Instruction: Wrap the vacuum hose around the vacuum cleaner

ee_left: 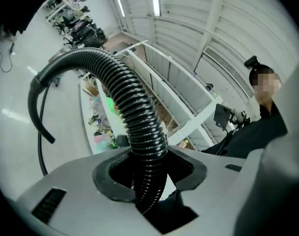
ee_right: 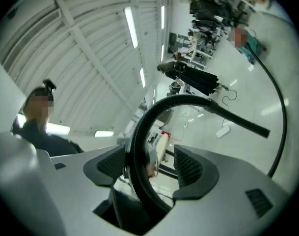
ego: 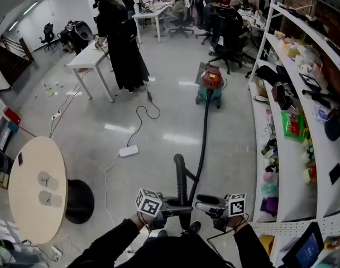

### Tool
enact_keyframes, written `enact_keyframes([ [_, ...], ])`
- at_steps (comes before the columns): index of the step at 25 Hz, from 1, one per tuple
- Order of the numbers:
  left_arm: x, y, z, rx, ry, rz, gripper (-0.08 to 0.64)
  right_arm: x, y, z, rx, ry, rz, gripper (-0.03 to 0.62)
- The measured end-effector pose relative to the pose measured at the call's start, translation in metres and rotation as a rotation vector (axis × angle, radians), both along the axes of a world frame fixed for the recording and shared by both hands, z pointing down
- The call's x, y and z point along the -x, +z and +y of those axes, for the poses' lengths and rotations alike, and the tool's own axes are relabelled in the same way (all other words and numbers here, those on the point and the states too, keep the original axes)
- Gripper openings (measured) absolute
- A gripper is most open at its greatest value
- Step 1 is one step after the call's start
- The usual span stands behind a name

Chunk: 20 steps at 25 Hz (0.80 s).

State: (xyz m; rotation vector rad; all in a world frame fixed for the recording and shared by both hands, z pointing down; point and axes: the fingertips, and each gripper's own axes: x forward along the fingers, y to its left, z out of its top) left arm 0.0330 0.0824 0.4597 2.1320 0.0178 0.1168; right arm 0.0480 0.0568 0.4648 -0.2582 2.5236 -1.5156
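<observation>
**Step in hand:** gathering the free end. No turn of the vacuum hose [ego: 203, 138] lies around the vacuum cleaner [ego: 210, 85] yet, so wrapping proper has not begun.

**Grippers:**
- The left hand-held gripper [ee_left: 149, 176] is clamped on the ribbed hose, with both pads pressing its sides.
- The right hand-held gripper [ee_right: 149, 168] stands with jaws apart. The hose passes between them and leans on one pad, clear of the other, so there is no grip.

**Location:** the cleaner stands on the floor well away from the person, beside the shelving. From it the hose runs almost straight along the floor toward the person. It then rises into a tight arch just in front of the two grippers, which face each other on either side of it.

**Condition of hose:** black, corrugated and flexible, with no kinks or damage visible. A smooth, stiffer section follows the arch.

**Next move, as judged:** the right hand-held gripper must close on the hose further along. The held end must then be carried to the cleaner and laid round its body in even turns, with the slack kept from snagging
</observation>
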Motion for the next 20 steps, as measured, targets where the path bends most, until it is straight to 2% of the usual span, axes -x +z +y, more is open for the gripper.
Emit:
enact_keyframes([
  [3,-0.014,-0.005,-0.034,0.052,-0.053,0.02,0.183,-0.008,0.025,0.033,-0.195,-0.148,0.236,0.301],
  [7,-0.032,-0.019,-0.07,0.142,-0.106,0.091,0.183,-0.001,0.043,0.04,-0.483,-0.258,0.498,0.301],
  [10,-0.045,-0.031,-0.096,0.23,-0.131,0.141,0.183,0.001,0.055,0.027,-0.626,-0.294,0.637,0.298],
  [11,-0.048,-0.031,-0.104,0.245,-0.135,0.145,0.183,0.001,0.057,0.022,-0.646,-0.294,0.656,0.251],
  [12,-0.05,-0.03,-0.112,0.254,-0.139,0.142,0.183,0.0,0.057,0.016,-0.646,-0.291,0.657,0.167],
  [15,-0.054,-0.019,-0.134,0.24,-0.142,0.106,0.184,-0.001,0.055,-0.002,-0.552,-0.269,0.592,0.157],
  [18,-0.056,0.003,-0.159,0.161,-0.108,0.022,0.264,-0.005,0.05,-0.032,-0.421,-0.225,0.503,0.153],
  [20,-0.05,0.014,-0.178,0.166,-0.092,0.006,0.301,-0.002,0.048,-0.054,-0.366,-0.212,0.485,0.154],
])
